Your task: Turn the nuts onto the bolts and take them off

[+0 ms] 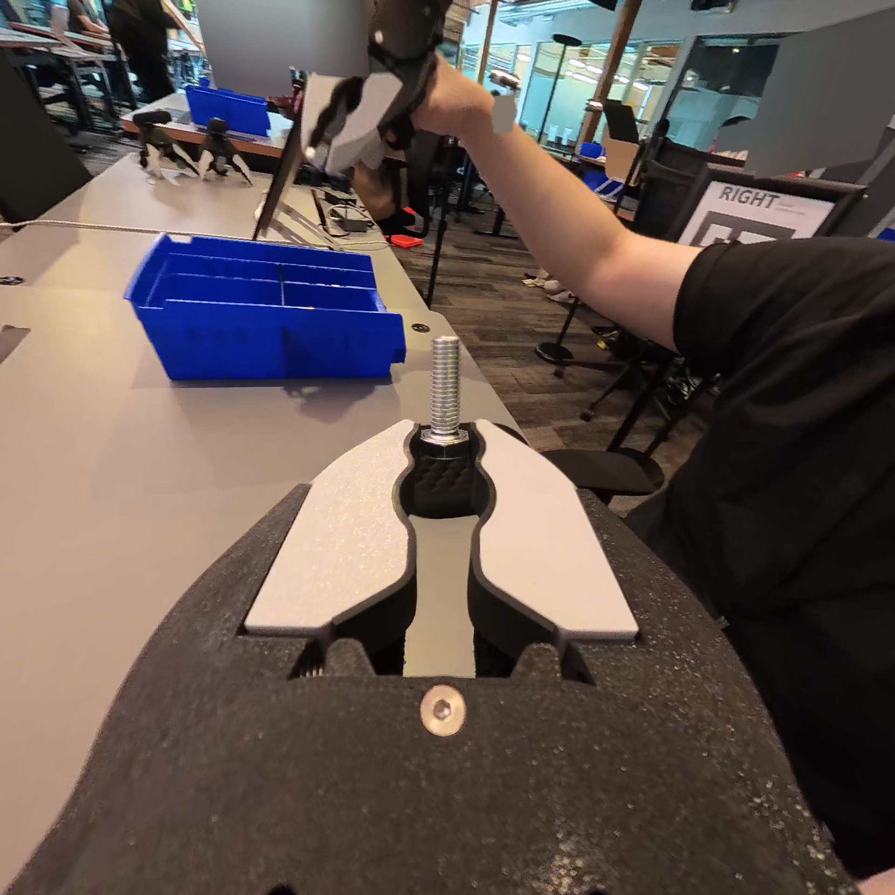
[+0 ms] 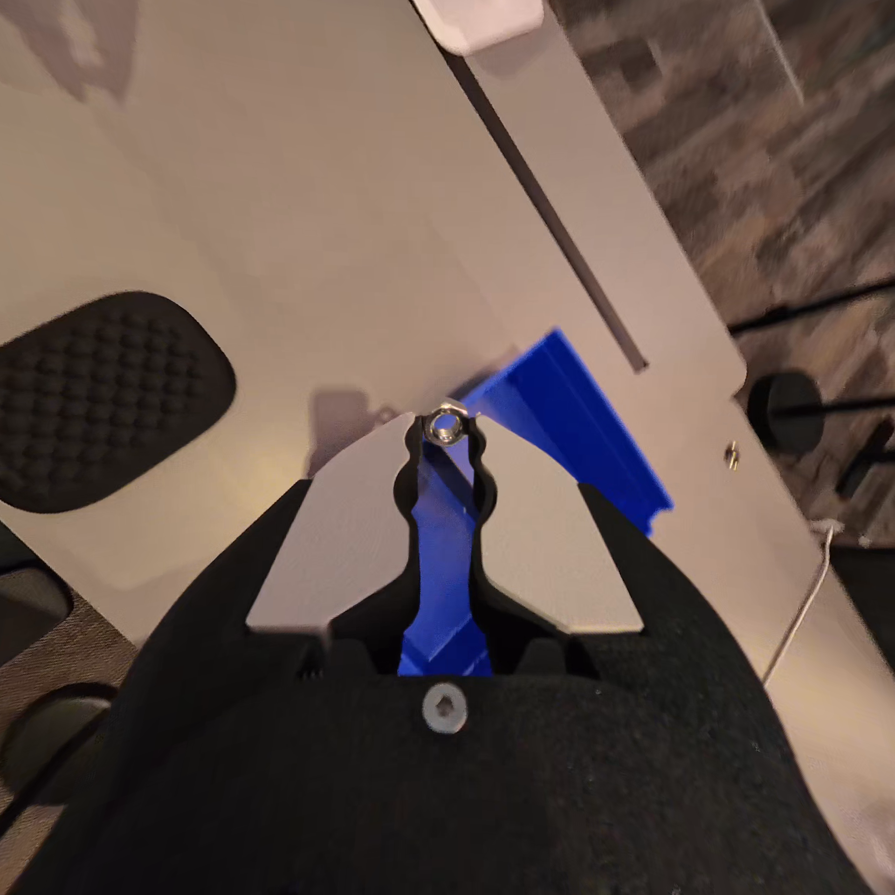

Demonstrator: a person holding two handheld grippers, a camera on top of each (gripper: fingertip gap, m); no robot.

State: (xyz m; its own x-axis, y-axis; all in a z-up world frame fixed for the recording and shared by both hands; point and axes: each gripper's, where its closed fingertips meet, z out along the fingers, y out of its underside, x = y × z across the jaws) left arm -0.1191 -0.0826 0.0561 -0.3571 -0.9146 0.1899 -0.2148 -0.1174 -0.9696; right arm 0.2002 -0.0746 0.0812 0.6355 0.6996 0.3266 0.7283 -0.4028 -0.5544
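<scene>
In the left wrist view my left gripper (image 1: 444, 438) is shut on the head of a silver bolt (image 1: 444, 385), whose threaded shaft stands upright above the fingertips. The bolt shaft is bare. My right gripper (image 1: 319, 152) shows in the same view, raised high at the back over the table, held by a hand. In the right wrist view my right gripper (image 2: 444, 428) is shut on a small silver nut (image 2: 443, 428) at its fingertips, with the nut's hole facing the camera. It hangs above the blue bin (image 2: 557, 426).
A blue divided bin (image 1: 264, 310) stands on the grey table (image 1: 145, 484) to the left of the bolt. Two more grippers (image 1: 189, 155) rest at the table's far end. The table's right edge runs close by the bolt, with floor and stands beyond.
</scene>
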